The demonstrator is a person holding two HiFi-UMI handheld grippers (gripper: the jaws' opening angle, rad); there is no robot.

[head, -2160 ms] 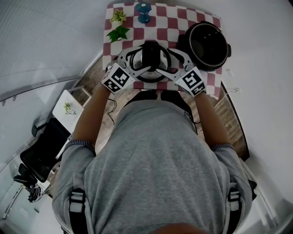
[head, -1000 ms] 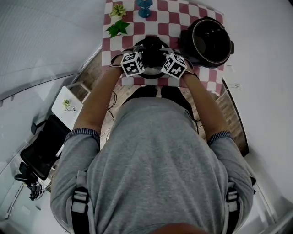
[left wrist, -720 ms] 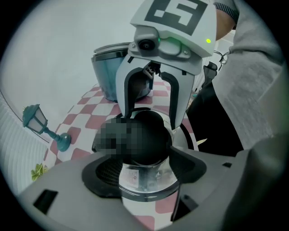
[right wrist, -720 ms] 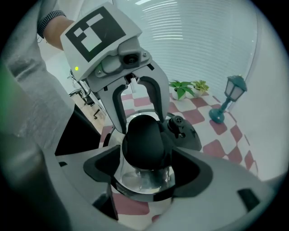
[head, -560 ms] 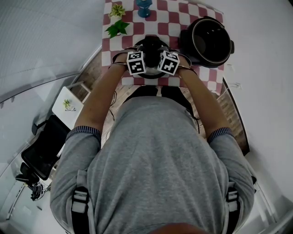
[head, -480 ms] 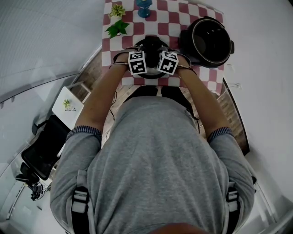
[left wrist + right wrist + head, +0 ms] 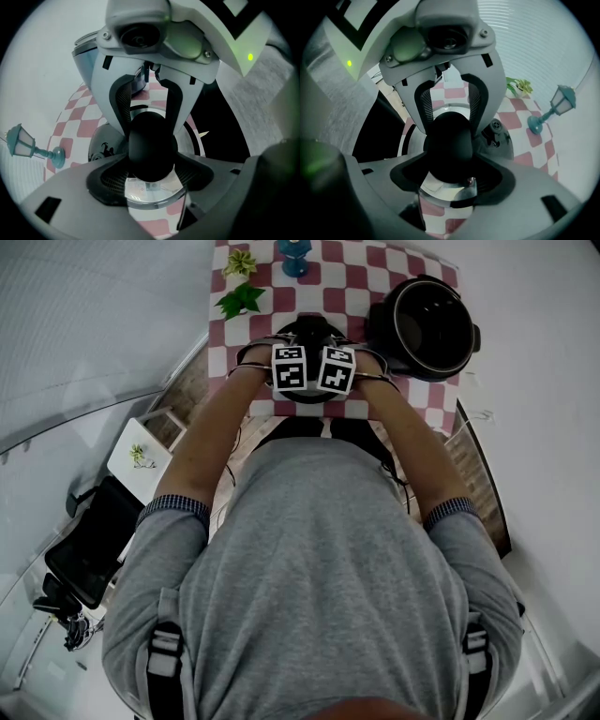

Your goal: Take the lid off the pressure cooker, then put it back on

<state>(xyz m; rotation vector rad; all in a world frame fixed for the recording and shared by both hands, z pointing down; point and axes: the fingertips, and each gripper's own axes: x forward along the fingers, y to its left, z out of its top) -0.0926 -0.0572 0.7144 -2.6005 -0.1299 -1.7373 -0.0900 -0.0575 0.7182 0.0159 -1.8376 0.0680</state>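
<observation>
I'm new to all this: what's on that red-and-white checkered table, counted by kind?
Black round pressure cooker pot: 1
Round lid with black knob: 1
Small blue lamp ornament: 1
Green plant sprigs: 2
Total: 5

Prob. staged studio rm: checkered tablecloth [image 7: 347, 282], small plant [image 7: 242, 302], toy lamp [image 7: 294, 257], plain white walls [image 7: 94, 315].
</observation>
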